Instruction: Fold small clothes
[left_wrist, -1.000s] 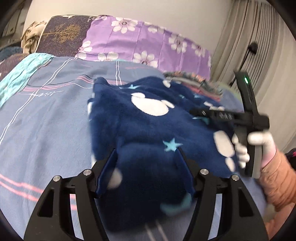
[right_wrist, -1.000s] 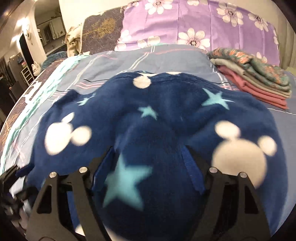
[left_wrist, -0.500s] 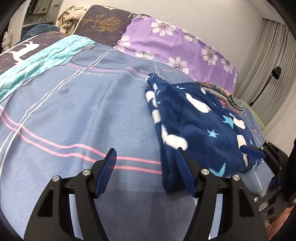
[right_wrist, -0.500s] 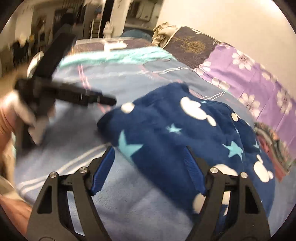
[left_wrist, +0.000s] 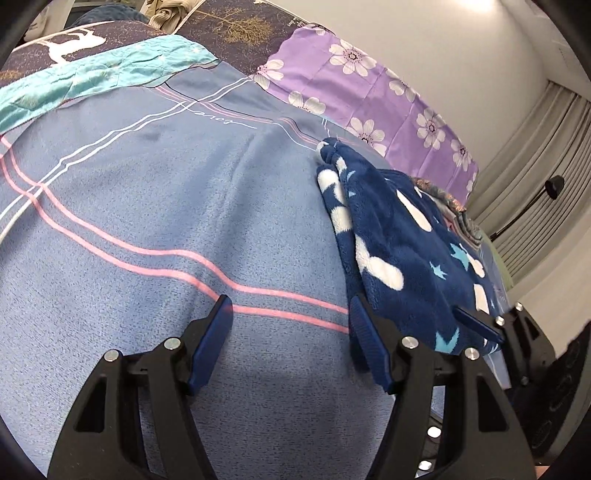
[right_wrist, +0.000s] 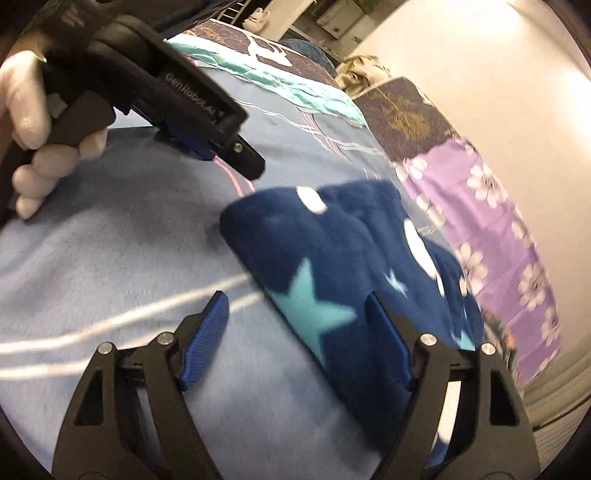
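The navy fleece garment (left_wrist: 402, 251), patterned with white blobs and teal stars, lies folded on the blue bedspread (left_wrist: 147, 206), just ahead and to the right of my left gripper (left_wrist: 290, 336). That gripper's jaws stand wide apart over bare bedspread, holding nothing. My right gripper (right_wrist: 297, 332) is spread apart too, its right finger above the fleece and its left finger over the bedspread. Beyond the fleece sit a purple flowered pillow (left_wrist: 369, 92) and a stack of folded clothes (left_wrist: 454, 210).

The folded fleece garment (left_wrist: 402, 251) lay on the bed cover (left_wrist: 155, 229). Pillows (left_wrist: 369, 92) sat behind it. The left gripper (left_wrist: 290, 339) was beside the garment's left edge.
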